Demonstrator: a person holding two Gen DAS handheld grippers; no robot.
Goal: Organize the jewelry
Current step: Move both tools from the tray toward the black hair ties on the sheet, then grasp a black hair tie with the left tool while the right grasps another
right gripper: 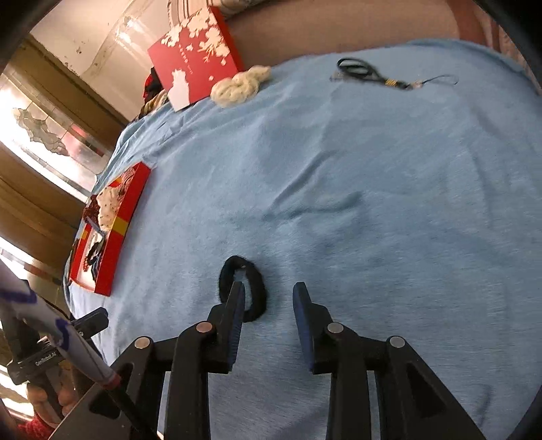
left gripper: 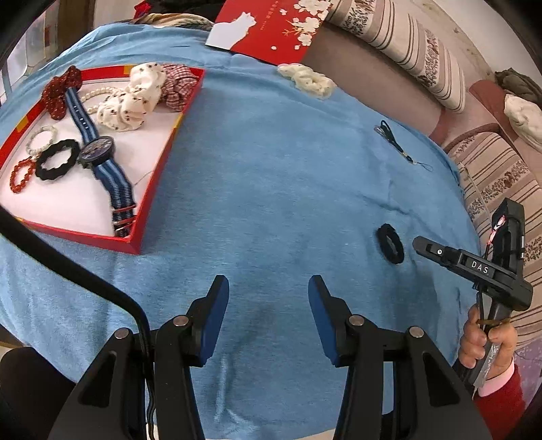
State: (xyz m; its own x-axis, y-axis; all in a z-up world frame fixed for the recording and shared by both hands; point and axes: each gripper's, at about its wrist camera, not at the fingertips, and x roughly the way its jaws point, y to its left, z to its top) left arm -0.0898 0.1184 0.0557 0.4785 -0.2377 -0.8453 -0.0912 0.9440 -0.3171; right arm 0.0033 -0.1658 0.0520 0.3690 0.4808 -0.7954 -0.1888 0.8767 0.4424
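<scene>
A red tray (left gripper: 154, 189) at the left holds scrunchies, bead bracelets, a black hair tie and a striped watch (left gripper: 98, 157). A loose black hair tie (left gripper: 391, 244) lies on the blue cloth; in the right wrist view it (right gripper: 255, 287) lies just at my right gripper's left fingertip (right gripper: 238, 291). My right gripper (right gripper: 269, 287) is open and empty; it shows in the left wrist view (left gripper: 420, 244) right beside the tie. My left gripper (left gripper: 268, 284) is open and empty over bare cloth. A cream scrunchie (left gripper: 310, 81) and a black cord charm (left gripper: 396, 140) lie farther off.
A red box lid with white flowers (left gripper: 271, 27) rests at the far edge of the cloth. A striped sofa (left gripper: 494, 182) borders the right side. The tray shows edge-on at the left in the right wrist view (right gripper: 115, 233).
</scene>
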